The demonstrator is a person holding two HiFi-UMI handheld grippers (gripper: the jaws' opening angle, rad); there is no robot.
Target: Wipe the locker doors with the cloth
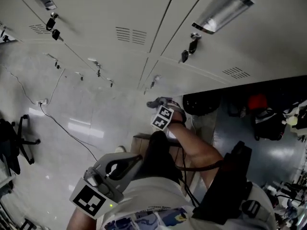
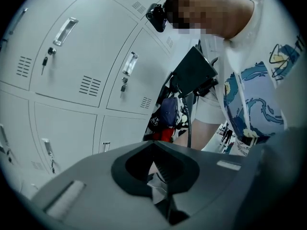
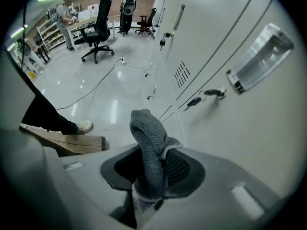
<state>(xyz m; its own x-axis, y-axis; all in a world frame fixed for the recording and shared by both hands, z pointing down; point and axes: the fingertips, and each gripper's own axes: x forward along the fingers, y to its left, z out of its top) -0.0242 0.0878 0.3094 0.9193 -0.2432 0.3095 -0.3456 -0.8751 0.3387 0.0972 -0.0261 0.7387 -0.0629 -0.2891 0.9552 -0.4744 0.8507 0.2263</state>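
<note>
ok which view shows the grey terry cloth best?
Right gripper view: the grey terry cloth fills the centre, pinched between the fingers. Head view shows just a tuft by the lockers; left gripper view none.

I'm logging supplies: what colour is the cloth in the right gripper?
Grey. The cloth shows best in the right gripper view.

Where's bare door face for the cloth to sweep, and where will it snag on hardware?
Bare sheet metal lies right of the grey cloth in the right gripper, below the recessed handle and hanging keys. The next door is plain between its slim handle and vent slots. Crowded: the handle-to-keys strip.
</note>
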